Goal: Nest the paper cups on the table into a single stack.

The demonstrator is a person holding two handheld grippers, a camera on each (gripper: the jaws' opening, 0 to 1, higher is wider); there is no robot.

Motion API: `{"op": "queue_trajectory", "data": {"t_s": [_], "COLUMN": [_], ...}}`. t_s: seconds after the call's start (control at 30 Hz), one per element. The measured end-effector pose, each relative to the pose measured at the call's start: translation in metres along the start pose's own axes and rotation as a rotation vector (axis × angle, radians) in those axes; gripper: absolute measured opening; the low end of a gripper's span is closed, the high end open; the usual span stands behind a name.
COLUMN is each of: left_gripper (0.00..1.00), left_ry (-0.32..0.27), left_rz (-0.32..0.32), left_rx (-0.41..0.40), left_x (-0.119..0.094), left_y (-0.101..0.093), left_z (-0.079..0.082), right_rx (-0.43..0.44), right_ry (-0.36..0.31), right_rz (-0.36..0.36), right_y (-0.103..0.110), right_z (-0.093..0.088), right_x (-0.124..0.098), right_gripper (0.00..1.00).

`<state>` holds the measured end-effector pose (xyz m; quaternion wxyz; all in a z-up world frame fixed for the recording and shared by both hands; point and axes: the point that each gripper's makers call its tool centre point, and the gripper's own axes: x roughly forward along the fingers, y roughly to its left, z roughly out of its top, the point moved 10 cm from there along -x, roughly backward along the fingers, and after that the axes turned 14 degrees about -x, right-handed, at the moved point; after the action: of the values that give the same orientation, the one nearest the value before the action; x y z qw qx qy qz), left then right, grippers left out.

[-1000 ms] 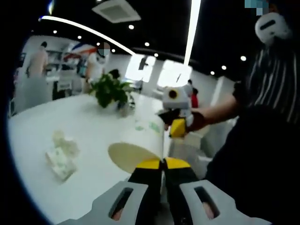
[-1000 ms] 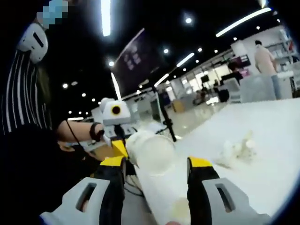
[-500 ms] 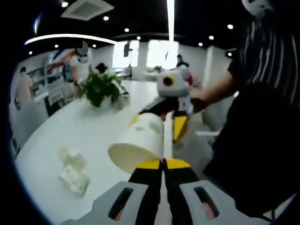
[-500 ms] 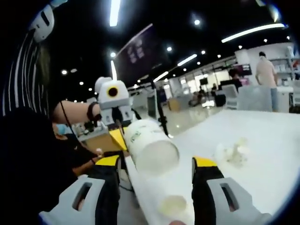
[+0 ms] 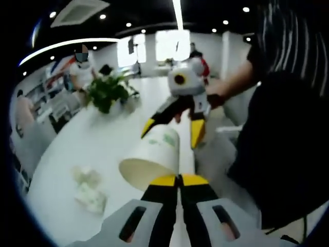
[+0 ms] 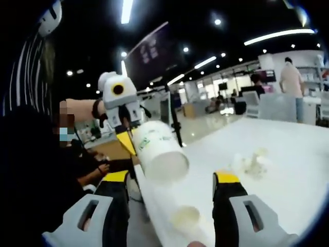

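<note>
Paper cup (image 5: pixel 152 159) in left hand-held gripper (image 5: pixel 179 179)

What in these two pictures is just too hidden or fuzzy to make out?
- Green print on the paper cup: blurred, both views.
- Crumpled white lump on the table: too blurred to identify.
- Small cup, right gripper view: blurred.
- Left claw: its grip on the cup's rim hidden by the shut tips.

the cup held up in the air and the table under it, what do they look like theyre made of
The cup looks like thin matte paper: off-white wall, small green print, cream inside seen in the left gripper view, pinched at its rim by the left gripper. The table looks like a smooth, glossy white top, maybe laminate; hard to say.
</note>
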<state>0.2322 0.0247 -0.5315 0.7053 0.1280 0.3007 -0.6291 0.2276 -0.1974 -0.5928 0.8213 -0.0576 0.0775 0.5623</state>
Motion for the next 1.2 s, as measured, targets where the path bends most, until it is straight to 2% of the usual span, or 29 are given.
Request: {"op": "queue_trajectory", "data": {"t_s": [0.23, 0.33, 0.5, 0.57, 0.6, 0.7, 0.77, 0.87, 0.9, 1.03, 1.1, 1.2], "left_gripper": [0.0, 0.0, 0.0, 0.0, 0.0, 0.0, 0.0, 0.0, 0.0, 0.0, 0.0, 0.0], "left_ry": [0.098, 0.169, 0.252, 0.315, 0.336, 0.358, 0.361, 0.396, 0.426, 0.453, 0.459, 0.503], "left_rz": [0.031, 0.046, 0.057, 0.084, 0.076, 0.081, 0.07, 0.072, 0.074, 0.065, 0.063, 0.074], "left_rx": [0.041, 0.06, 0.084, 0.124, 0.13, 0.137, 0.14, 0.169, 0.178, 0.209, 0.217, 0.234], "left_x": [-0.005, -0.002, 0.007, 0.012, 0.014, 0.023, 0.028, 0.033, 0.035, 0.04, 0.042, 0.044], "left_y": [-0.007, -0.008, -0.005, -0.001, 0.0, 0.003, 0.006, 0.01, 0.012, 0.011, 0.011, 0.015], "left_z": [0.008, 0.007, 0.003, -0.002, -0.004, -0.003, -0.002, -0.003, -0.005, -0.007, -0.008, -0.013], "right_rx": [-0.052, -0.079, -0.116, -0.139, -0.148, -0.163, -0.173, -0.174, -0.175, -0.178, -0.183, -0.186], "right_ry": [0.027, 0.042, 0.066, 0.078, 0.083, 0.101, 0.11, 0.122, 0.125, 0.141, 0.159, 0.157], "right_rz": [0.027, 0.032, 0.045, 0.046, 0.046, 0.042, 0.023, 0.006, 0.001, -0.034, -0.043, -0.058], "right_y": [0.004, 0.004, 0.007, 0.009, 0.01, 0.012, 0.013, 0.012, 0.012, 0.011, 0.01, 0.01], "right_z": [-0.003, -0.003, -0.007, -0.008, -0.008, -0.012, -0.014, -0.019, -0.02, -0.023, -0.025, -0.027], "right_x": [0.003, 0.004, 0.004, 0.003, 0.002, 0.001, 0.0, -0.001, -0.002, -0.003, -0.004, -0.004], "right_gripper": [0.66, 0.69, 0.7, 0.71, 0.72, 0.75, 0.82, 0.87, 0.89, 0.99, 1.0, 1.0]}}
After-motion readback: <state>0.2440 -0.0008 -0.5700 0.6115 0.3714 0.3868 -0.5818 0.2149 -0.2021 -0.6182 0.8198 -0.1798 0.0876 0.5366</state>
